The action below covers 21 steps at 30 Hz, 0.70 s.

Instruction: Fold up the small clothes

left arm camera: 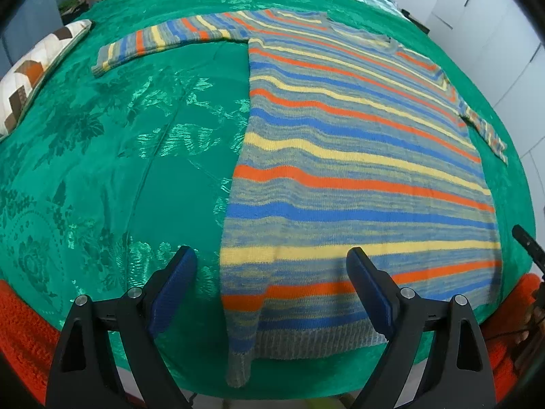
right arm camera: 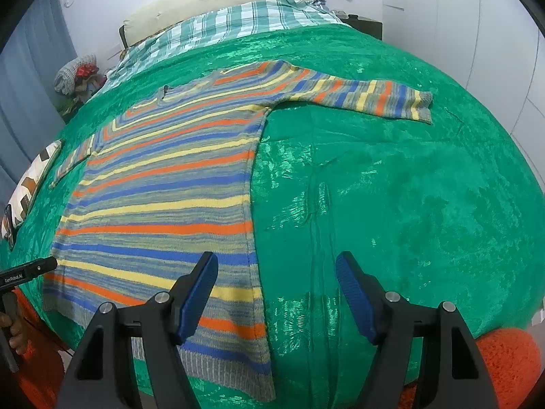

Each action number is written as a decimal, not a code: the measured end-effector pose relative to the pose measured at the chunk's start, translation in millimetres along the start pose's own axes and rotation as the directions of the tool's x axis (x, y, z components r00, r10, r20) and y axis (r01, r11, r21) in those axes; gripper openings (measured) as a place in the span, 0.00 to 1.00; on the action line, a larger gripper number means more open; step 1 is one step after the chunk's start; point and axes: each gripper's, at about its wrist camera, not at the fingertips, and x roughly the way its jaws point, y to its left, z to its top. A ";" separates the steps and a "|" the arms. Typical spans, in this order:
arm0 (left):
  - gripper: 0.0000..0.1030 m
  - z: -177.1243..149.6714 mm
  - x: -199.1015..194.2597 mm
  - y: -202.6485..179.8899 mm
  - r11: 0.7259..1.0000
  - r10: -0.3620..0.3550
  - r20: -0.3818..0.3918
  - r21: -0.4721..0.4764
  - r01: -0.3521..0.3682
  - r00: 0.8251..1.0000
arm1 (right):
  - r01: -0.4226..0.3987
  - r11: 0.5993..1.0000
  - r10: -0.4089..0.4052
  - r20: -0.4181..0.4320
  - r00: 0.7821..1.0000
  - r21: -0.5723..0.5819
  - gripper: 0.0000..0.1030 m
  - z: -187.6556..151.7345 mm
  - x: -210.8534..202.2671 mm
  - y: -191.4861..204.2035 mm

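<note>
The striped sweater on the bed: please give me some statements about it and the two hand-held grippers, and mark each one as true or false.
1. The striped sweater lies spread flat on the green bedspread. True.
2. The left hand-held gripper is clamped on the sweater's hem. False: its jaws stand open above the hem, holding nothing.
3. Both sleeves are folded across the body. False: both sleeves stretch outward.
4. The right hand-held gripper is open over the sweater's side edge. True.
5. A patterned cushion lies on top of the sweater. False: it lies apart, at the bed's edge.
</note>
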 end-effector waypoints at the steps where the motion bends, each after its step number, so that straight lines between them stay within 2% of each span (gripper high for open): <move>1: 0.88 0.0 0.1 -0.6 1.000 0.001 0.001 0.003 -0.001 1.000 | 0.000 1.000 0.000 -0.001 1.000 0.001 0.69 -0.1 0.4 -0.3; 21: 0.88 0.0 -5.1 -4.4 0.999 0.016 0.017 0.034 -0.016 1.000 | -0.007 1.000 0.007 -0.008 1.000 0.015 0.69 0.3 3.1 -0.2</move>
